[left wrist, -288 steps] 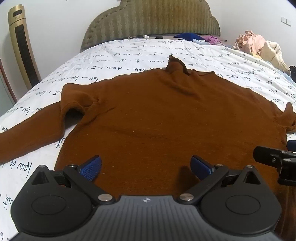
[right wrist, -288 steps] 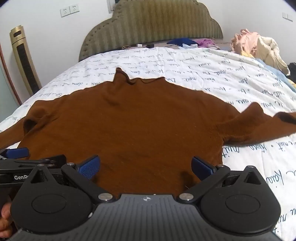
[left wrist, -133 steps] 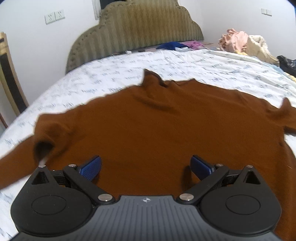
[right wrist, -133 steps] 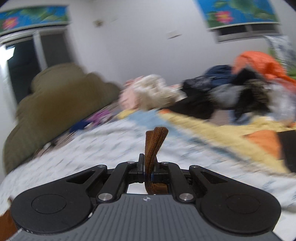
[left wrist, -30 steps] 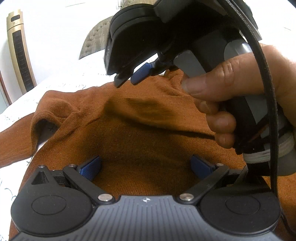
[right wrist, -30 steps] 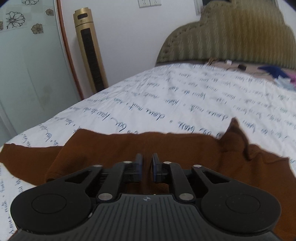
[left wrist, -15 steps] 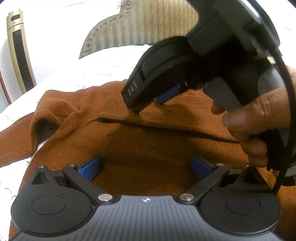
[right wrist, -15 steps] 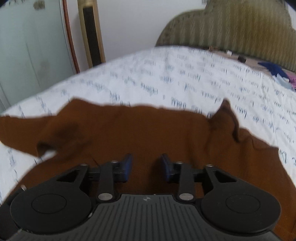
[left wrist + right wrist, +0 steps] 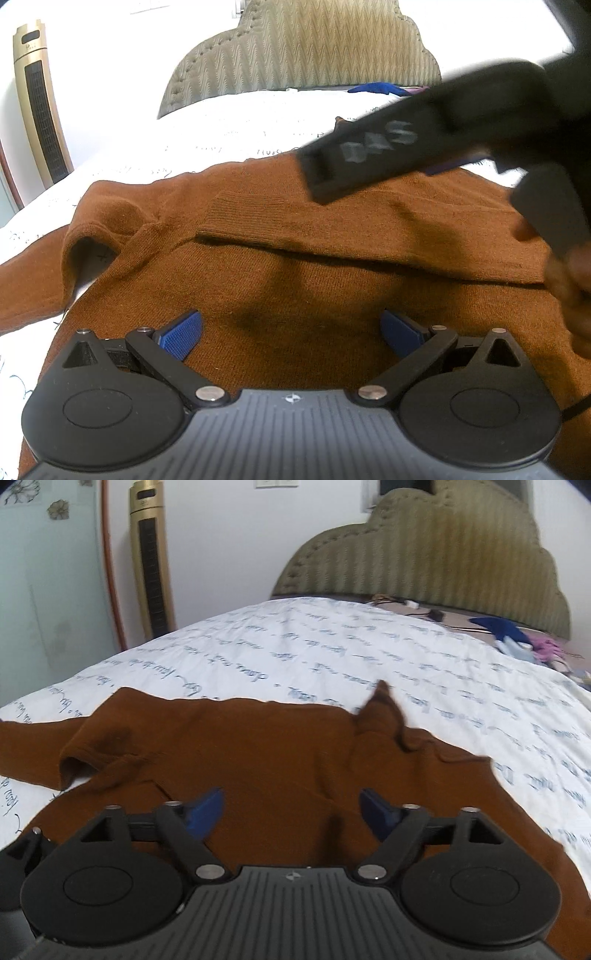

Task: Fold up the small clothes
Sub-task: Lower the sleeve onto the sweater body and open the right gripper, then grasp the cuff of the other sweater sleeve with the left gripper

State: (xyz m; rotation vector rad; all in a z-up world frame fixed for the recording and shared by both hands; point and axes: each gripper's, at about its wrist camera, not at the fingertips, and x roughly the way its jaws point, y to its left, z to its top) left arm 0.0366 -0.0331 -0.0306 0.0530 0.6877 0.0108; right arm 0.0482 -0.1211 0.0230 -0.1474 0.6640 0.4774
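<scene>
A brown sweater (image 9: 295, 266) lies flat on the white bed (image 9: 236, 140). Its right sleeve (image 9: 332, 221) is folded across the chest, cuff toward the left shoulder. Its left sleeve (image 9: 33, 273) stretches out to the left. My left gripper (image 9: 291, 328) is open and empty, low over the sweater's lower body. My right gripper (image 9: 291, 805) is open and empty above the sweater (image 9: 258, 753); its blurred body also crosses the upper right of the left wrist view (image 9: 424, 144). The collar (image 9: 384, 709) sticks up at the far edge.
A padded olive headboard (image 9: 424, 550) stands behind the bed. A gold tower fan (image 9: 151, 557) stands by the wall at left. Blue and pink clothes (image 9: 513, 635) lie near the headboard. The printed sheet (image 9: 295, 653) spreads beyond the sweater.
My right gripper opened, let go of the folded sleeve and pulled back to the right. The sleeve now rests across the chest. My left gripper has stayed still.
</scene>
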